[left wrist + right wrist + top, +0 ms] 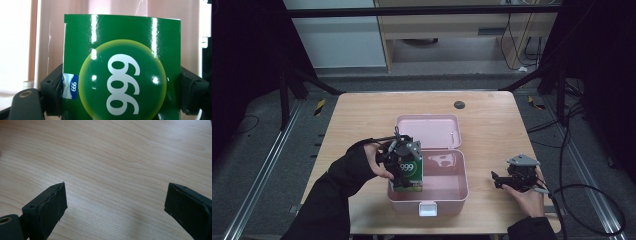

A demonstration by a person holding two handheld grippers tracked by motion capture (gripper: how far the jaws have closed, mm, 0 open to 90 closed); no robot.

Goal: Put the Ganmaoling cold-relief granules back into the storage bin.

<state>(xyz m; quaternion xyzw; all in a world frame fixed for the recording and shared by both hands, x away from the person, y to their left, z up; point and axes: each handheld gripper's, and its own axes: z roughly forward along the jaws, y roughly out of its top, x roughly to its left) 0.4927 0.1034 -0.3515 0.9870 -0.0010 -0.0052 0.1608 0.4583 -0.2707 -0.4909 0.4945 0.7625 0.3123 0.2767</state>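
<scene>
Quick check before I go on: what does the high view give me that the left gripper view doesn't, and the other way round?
High view alone: the whole wooden table, the open pink case with its lid laid back, and the right gripper resting on the table to the case's right, jaws apart with nothing between them.

Left gripper view alone: the small blue 999 sticker on the box's edge, and both jaws pressed against the box's sides.

Both: the green 999 box held in the left gripper over the pink case.

High view overhead, facing forward-down on table (362, 115); right gripper view close above same tabletop
</scene>
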